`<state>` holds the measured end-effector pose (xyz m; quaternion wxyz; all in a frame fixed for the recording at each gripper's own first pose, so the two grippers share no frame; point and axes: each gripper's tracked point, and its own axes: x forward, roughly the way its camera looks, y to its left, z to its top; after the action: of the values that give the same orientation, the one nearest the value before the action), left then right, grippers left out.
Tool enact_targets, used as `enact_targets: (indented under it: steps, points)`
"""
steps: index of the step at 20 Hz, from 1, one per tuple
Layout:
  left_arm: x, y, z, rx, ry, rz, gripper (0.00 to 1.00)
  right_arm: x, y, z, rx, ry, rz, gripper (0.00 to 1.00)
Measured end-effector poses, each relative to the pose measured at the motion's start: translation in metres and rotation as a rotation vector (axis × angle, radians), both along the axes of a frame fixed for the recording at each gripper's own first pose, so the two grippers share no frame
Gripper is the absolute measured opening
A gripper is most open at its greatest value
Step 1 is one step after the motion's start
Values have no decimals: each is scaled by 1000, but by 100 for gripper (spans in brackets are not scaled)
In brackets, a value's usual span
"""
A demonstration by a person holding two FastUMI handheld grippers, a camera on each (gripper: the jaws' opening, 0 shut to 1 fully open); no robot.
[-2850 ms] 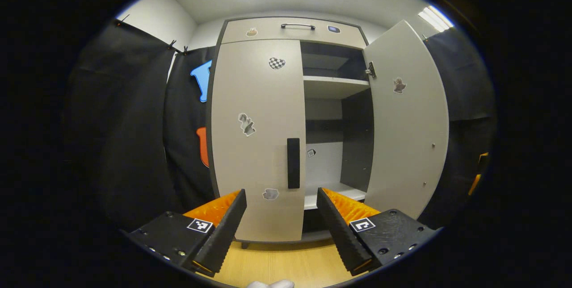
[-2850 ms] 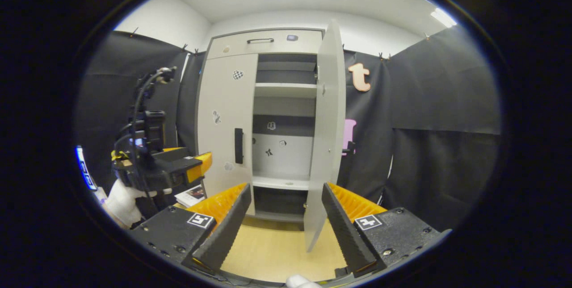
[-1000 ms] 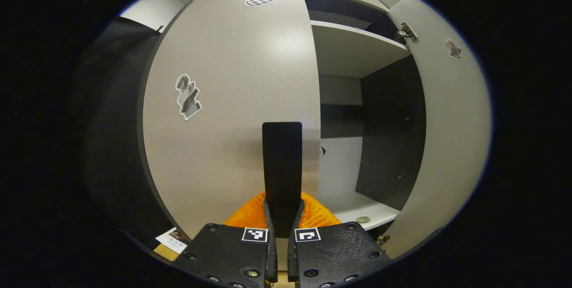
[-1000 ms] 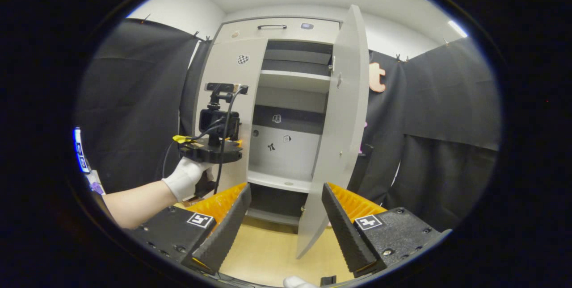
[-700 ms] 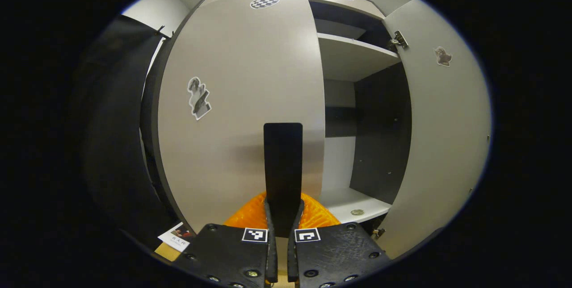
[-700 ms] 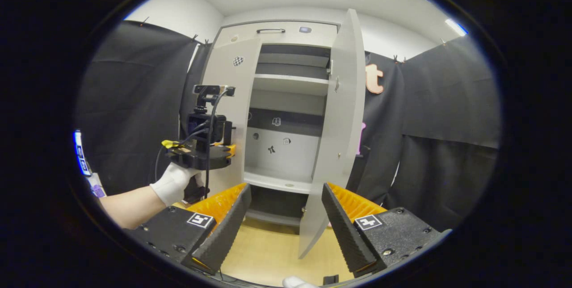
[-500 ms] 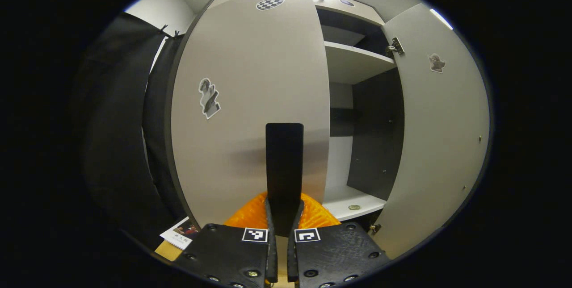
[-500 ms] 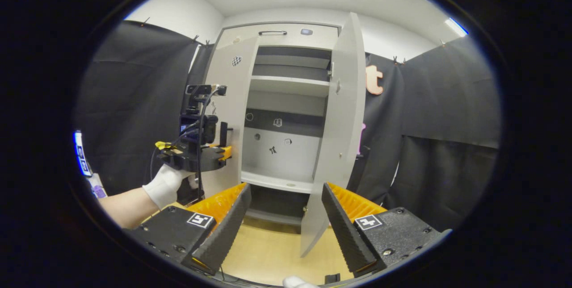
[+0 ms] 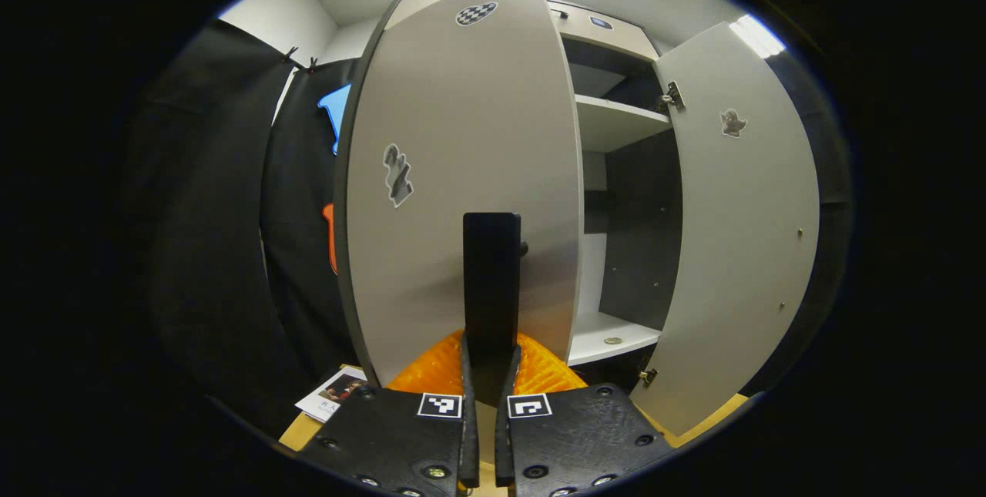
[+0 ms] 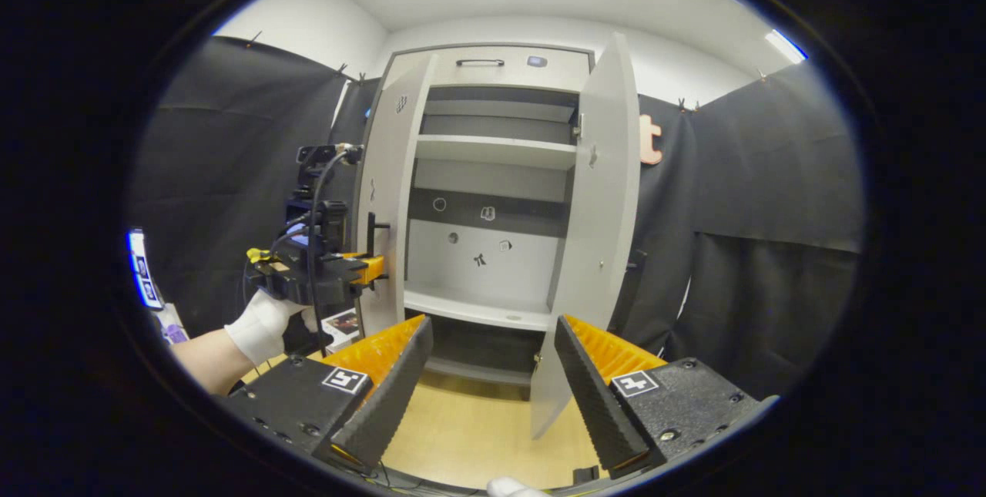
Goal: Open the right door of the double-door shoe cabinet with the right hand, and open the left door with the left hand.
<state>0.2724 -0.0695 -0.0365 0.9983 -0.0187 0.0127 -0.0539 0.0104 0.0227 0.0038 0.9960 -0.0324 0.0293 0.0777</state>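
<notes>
Left gripper view, near to far: the left claw (image 9: 485, 362) is clamped on the black handle (image 9: 491, 281) of the left door (image 9: 462, 166), which stands partly swung out from the cabinet (image 10: 493, 65). Right door (image 9: 732, 227) hangs wide open beyond. In the right gripper view the right claw (image 10: 493, 374) is spread wide, holding nothing, well apart from the doors. To finish well, the pull should follow the hinge arc leftward, with the grip square on the handle so it does not slip.
</notes>
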Motion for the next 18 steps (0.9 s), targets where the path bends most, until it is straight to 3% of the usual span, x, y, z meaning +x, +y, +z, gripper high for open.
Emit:
enact_targets:
  steps: [8, 9, 10, 11, 12, 16, 17, 18]
  points:
    - [-22, 32, -1, 5, 4, -8, 7, -3, 16, -1, 10, 3, 17, 100]
    - [-24, 36, 0, 4, -9, -8, 0, -4, 18, -1, 13, 5, 16, 100]
    - [-28, 41, -1, -2, -8, 2, 0, -6, 21, -1, 15, 4, 17, 100]
    - [-31, 46, 0, -2, -12, 6, 9, -6, 23, -1, 12, 5, 18, 100]
    - [-34, 52, -2, -1, -14, 13, 0, -7, 27, -1, 12, 3, 23, 100]
    - [-43, 77, -3, 8, -13, 27, 0, -9, 40, -1, 16, 2, 41, 100]
    - [-44, 84, -3, 17, -15, 32, 9, -10, 43, -1, 18, 4, 44, 100]
    - [-47, 91, -3, 31, -13, 35, 0, -12, 46, -2, 19, 6, 49, 100]
